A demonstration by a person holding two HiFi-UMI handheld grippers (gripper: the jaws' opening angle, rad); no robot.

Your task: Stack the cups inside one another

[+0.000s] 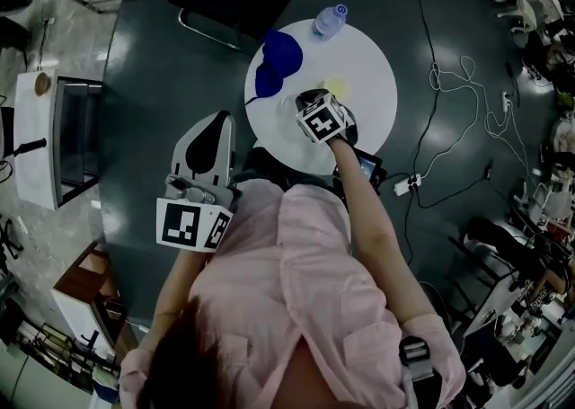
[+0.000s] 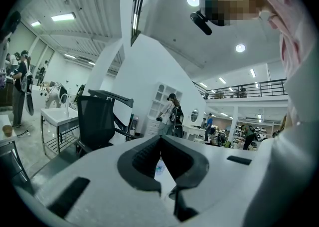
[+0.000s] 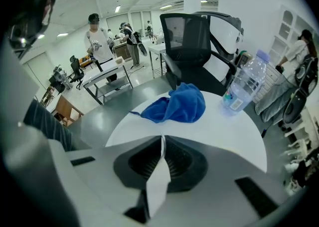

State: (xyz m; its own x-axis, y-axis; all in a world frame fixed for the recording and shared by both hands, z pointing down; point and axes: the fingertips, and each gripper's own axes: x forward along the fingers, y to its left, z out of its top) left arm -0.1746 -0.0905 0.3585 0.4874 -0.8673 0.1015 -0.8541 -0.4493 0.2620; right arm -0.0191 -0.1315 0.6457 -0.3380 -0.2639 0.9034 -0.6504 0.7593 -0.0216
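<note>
- dark grey workshop floor (image 1: 171,84) all round, with a person in a pink shirt (image 1: 296,290) standing at a small round white table (image 1: 377,84).
- nearest, the left gripper (image 2: 160,143) is held at the person's side, off the table's near-left edge and pointing about level. its jaws are pressed together with nothing between them.
- the right gripper (image 3: 162,141) is out over the near part of the table, tipped steeply down. its jaws are clamped on a thin pale edge that runs up the seam between the pads, which looks like a cup wall.
- from above, the pale yellowish cup (image 1: 335,86) shows just past that gripper's marker cube, right of the cloth and nearer than the bottle. i cannot tell whether its base touches the tabletop.
- further across lies a crumpled blue cloth (image 1: 274,61), towards the table's left side.
- a clear water bottle (image 1: 329,21) with a blue cap stands upright at the far rim.
- behind the table is a black office chair (image 3: 192,41).
- well beyond it, people (image 3: 97,41) stand among work benches under strip lights.
</note>
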